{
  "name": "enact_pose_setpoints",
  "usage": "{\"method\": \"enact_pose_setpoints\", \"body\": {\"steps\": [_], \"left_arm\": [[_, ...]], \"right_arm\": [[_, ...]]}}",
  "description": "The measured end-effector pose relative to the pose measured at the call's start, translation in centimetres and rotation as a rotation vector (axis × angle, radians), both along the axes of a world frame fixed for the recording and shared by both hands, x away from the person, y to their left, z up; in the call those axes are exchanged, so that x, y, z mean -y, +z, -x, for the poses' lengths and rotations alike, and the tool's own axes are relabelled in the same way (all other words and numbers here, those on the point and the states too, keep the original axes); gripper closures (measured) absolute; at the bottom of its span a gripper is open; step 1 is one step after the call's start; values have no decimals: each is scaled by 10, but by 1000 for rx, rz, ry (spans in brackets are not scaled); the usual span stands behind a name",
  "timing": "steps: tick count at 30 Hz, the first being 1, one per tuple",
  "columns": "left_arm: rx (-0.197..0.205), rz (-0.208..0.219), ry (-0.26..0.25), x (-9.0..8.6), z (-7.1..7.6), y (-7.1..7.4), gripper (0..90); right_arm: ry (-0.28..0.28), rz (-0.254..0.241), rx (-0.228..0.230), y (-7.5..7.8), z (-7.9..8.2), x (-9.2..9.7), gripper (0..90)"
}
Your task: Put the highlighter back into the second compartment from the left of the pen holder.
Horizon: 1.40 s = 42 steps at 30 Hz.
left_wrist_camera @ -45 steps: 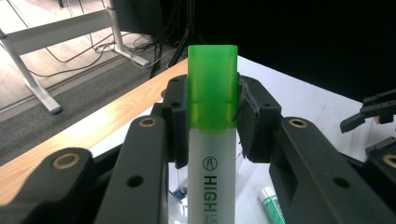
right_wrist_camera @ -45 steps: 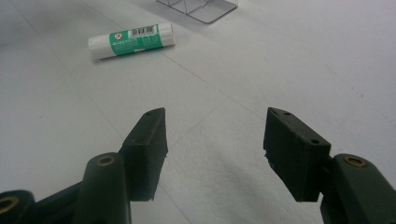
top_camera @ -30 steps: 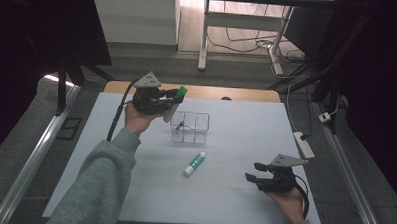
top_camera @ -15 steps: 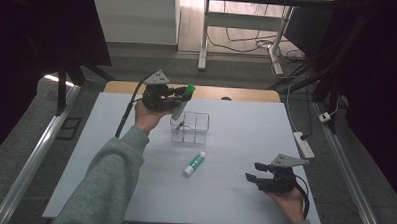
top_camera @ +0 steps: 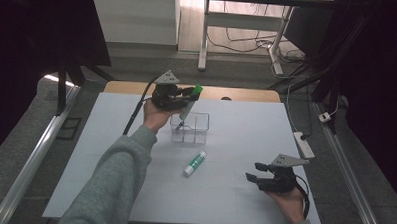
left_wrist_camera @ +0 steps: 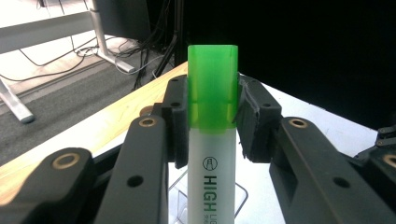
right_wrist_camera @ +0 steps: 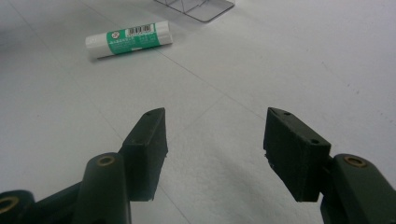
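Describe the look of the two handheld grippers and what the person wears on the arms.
Both grippers are black, each with two blocky jaws on linked bars with brass-coloured pivot pins. The left gripper and right gripper each carry a grey three-cornered plate on top and trail a black cable. The left arm wears a grey-green long sleeve.

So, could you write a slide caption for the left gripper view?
Left gripper clamps a green-capped highlighter above the clear organiser.

Green-capped white highlighter [left_wrist_camera: 212,140], green-and-white glue stick [top_camera: 194,163], clear box [top_camera: 190,127], black jaws.
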<state>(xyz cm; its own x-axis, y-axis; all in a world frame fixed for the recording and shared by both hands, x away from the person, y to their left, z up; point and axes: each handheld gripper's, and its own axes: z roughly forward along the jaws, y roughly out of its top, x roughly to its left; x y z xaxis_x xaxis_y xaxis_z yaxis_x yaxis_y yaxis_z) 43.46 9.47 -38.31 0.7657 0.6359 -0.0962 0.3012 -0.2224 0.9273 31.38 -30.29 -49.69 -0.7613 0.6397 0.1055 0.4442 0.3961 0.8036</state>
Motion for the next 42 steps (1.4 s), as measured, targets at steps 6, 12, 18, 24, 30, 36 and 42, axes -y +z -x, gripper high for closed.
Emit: {"method": "enact_pose_setpoints", "body": {"steps": [6,12,18,24,30,36,42], "left_arm": [[-9,12,-9,4,-6,-7,665],[-9,28,-15,8,-11,-12,665],[-7,15,-7,10,-15,-20,664],[-19,5,-4,12,-18,-29,663],[-52,-2,-3,6,-19,-37,654],[-72,0,0,-1,-16,-38,548],[-90,-2,-8,-9,-9,-35,508]], "right_arm": [[-2,3,0,0,0,1,398],[-1,4,-2,-1,-1,1,398],[-4,8,-3,-1,-1,1,399],[-1,7,-8,-2,-1,1,398],[0,6,-9,-3,-1,1,398],[-2,6,-8,-2,-1,0,398],[-2,6,-4,-1,-1,0,398]]}}
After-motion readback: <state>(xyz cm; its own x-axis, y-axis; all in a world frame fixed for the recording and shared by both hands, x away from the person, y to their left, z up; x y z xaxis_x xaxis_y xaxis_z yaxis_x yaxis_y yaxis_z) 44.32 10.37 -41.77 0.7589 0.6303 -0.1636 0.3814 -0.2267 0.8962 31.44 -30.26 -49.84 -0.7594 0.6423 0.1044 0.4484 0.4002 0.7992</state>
